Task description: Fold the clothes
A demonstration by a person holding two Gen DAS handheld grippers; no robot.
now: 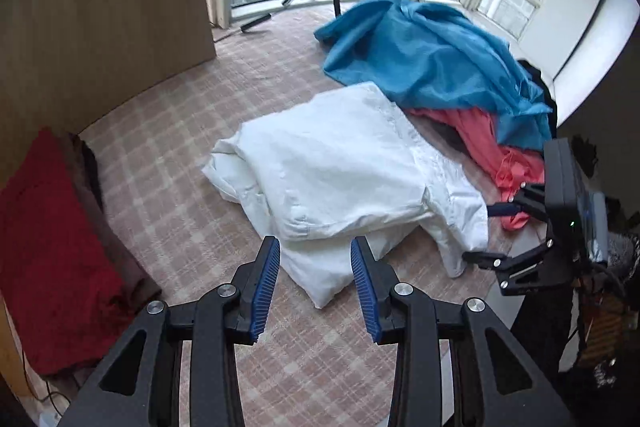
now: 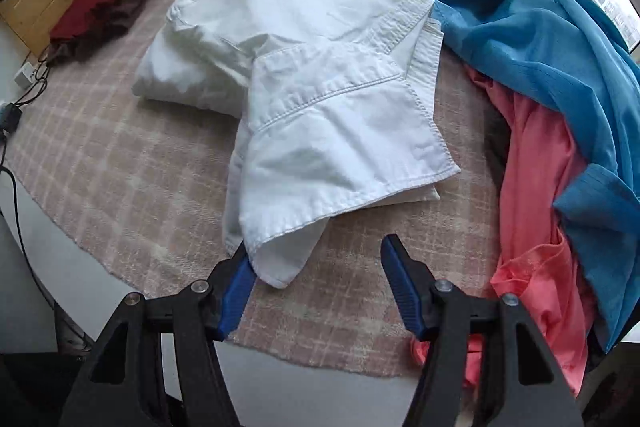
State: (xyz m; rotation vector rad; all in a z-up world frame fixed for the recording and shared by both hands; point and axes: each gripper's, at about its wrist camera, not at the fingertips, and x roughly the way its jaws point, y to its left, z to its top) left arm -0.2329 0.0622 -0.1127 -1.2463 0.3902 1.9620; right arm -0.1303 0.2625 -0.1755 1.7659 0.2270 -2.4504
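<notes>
A white cotton shirt (image 2: 304, 99), thick-seamed and stitched along its hems, lay partly folded in the middle of a pink plaid woven cloth (image 2: 132, 163) covering the table. Just beside it sat a heap of a crumpled teal blue garment (image 2: 540, 39) over a coral pink knit garment (image 2: 532, 187). A folded dark red cloth (image 1: 52, 251) rested on a brown one (image 2: 132, 11) at the far edge. The left gripper (image 1: 314, 277), with ribbed blue pads, hung open above the shirt's near edge, holding nothing. The right gripper (image 2: 316, 287) stood open too, a shirt corner lying loose against its left pad (image 2: 236, 291). No writing could be read.
</notes>
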